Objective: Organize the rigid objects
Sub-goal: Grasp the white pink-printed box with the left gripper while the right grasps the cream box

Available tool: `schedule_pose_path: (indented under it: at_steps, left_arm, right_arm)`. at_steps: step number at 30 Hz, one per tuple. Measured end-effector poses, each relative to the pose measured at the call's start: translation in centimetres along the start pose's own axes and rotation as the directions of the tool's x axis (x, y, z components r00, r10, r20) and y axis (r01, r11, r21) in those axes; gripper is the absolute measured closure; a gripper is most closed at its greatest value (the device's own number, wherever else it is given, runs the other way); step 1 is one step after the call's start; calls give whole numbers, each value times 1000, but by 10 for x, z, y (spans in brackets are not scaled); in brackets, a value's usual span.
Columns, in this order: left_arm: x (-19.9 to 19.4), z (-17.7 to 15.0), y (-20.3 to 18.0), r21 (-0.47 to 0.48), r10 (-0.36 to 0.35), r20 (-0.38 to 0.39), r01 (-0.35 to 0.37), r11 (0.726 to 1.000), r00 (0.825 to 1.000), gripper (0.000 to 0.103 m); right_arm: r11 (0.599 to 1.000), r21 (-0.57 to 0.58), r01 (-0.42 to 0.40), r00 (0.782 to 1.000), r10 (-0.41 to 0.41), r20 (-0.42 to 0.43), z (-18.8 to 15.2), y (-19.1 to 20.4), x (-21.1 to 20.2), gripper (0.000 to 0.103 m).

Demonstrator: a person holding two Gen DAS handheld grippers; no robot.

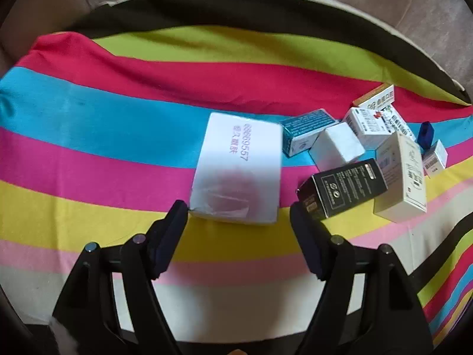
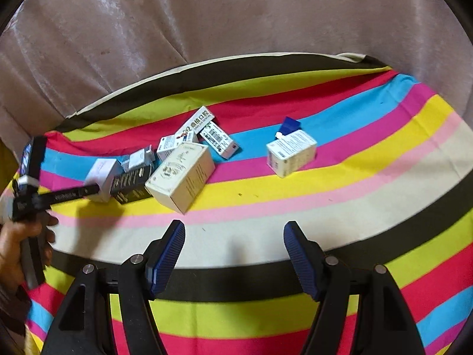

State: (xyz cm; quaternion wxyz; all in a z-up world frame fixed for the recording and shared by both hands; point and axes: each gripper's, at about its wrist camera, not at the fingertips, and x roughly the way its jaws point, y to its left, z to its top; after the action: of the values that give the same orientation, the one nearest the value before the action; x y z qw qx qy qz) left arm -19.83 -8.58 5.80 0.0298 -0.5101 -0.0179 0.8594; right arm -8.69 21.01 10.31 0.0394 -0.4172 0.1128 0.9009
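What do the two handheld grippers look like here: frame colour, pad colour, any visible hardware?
Both are black plastic clamp-style frames with silver pivot bolts. The right gripper carries ribbed blue pads on its jaws; the left gripper has dark navy pads. In the right wrist view, the left tool shows a black rod and a hand on its grip.

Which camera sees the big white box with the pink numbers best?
The left wrist view. The big white box lies right ahead of the open left gripper, its printing readable. In the right wrist view only its white end shows, partly behind the black box.
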Motion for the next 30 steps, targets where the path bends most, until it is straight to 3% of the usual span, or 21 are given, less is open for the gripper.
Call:
schedule_pose_path:
  at_steps: [6, 10, 11, 15, 24, 30]
  left_arm:
    - [23, 1, -2, 10, 8, -39, -7, 1000, 999, 26]
    - [29, -2, -9, 73, 40, -23, -38, 997, 999, 29]
    - [29, -3, -9, 81, 42, -21, -40, 996, 999, 33]
    - [17, -12, -5, 84, 26, 0, -25, 996, 1000, 33]
    - [-31, -83, 12, 57, -12, 57, 9, 998, 998, 34]
    - [-46, -106, 16, 21, -62, 68, 61, 998, 996, 34]
  right_arm:
    - [1000, 5, -20, 999, 20, -35, 19, 28, 28, 31]
    - [1000, 1, -12, 998, 12, -54, 31, 44, 48, 31]
    - [1000, 3, -8, 998, 8, -60, 35, 49, 54, 31]
    - [1000, 3, 12, 997, -12, -83, 48, 63, 76, 31]
    - [995, 56, 79, 986, -69, -155, 69, 82, 126, 31]
    - [982, -47, 185, 962, -190, -196, 65, 90, 155, 31]
